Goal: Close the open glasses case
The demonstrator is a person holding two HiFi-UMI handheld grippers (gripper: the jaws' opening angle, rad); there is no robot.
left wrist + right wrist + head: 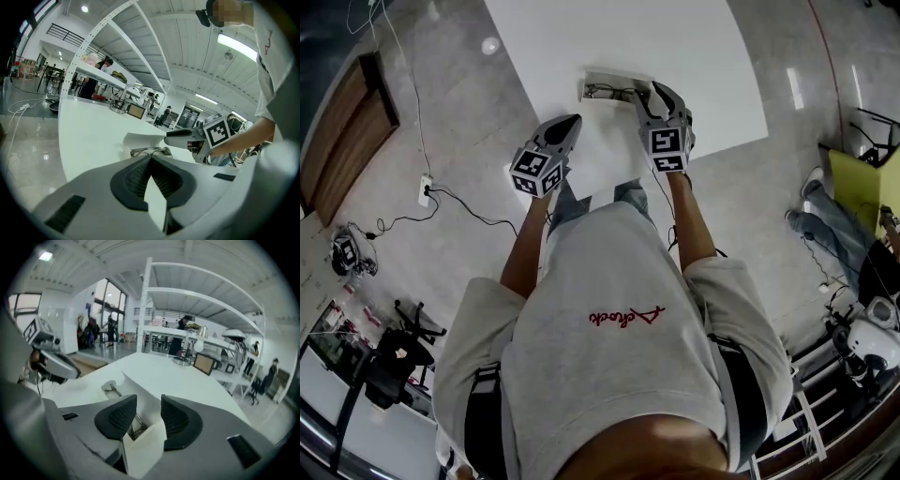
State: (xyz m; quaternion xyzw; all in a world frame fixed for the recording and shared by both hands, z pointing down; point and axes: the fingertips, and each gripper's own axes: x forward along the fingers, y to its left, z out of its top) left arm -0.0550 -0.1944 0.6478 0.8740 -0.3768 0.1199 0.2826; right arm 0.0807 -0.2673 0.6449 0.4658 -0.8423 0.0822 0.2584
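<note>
The white glasses case lies open on the white table, with glasses inside and its lid raised. My right gripper is at the case's right end. In the right gripper view that end fills the gap of the right gripper, and both pads lie against it. My left gripper hovers near the table's front edge, short of the case. The left gripper has its pads meeting at the tips, with nothing between them.
The table's front edge runs just under both grippers. A power strip and cable lie on the floor to the left, beside a wooden board. A yellow object and a seated person's legs are to the right.
</note>
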